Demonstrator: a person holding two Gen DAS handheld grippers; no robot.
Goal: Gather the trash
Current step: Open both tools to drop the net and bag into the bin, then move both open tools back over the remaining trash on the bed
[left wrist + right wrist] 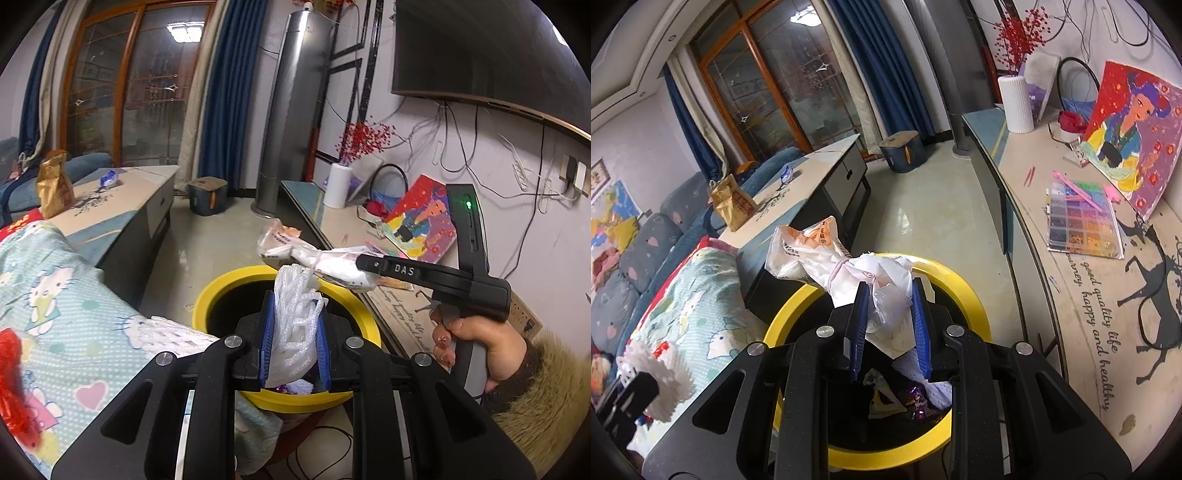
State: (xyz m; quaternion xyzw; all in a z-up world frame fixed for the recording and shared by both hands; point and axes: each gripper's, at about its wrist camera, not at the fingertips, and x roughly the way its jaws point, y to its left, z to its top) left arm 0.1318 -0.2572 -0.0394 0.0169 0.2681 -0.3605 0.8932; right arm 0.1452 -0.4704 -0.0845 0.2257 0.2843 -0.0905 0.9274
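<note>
Your bin (218,291) is the biggest task thing here: a round bin with a thick yellow rim and a black inside, standing on the floor between the bed (66,295) with its cat-print cover and the long low cabinet (1089,295). Inside it (975,295), low down, you can see a white crumpled piece, a shiny purple wrapper (918,398) and a pale wrapper beside it.

Above the bin's opening, your right gripper (890,314) is clamped on a crumpled white plastic bag (812,254). The bag has orange print, is tied off with a band at its neck, and its puffed end sticks out to the left beyond the rim. In the left view this gripper (365,266) comes in from the right, your hand (480,343) wrapped around its handle.

Your left gripper (295,332) is closed on a white foam net (295,302), a ribbed mesh sleeve standing upright between the blue pads, over the near side of the bin. A second foam net (173,336) lies on the bed edge, just beside the rim.
</note>
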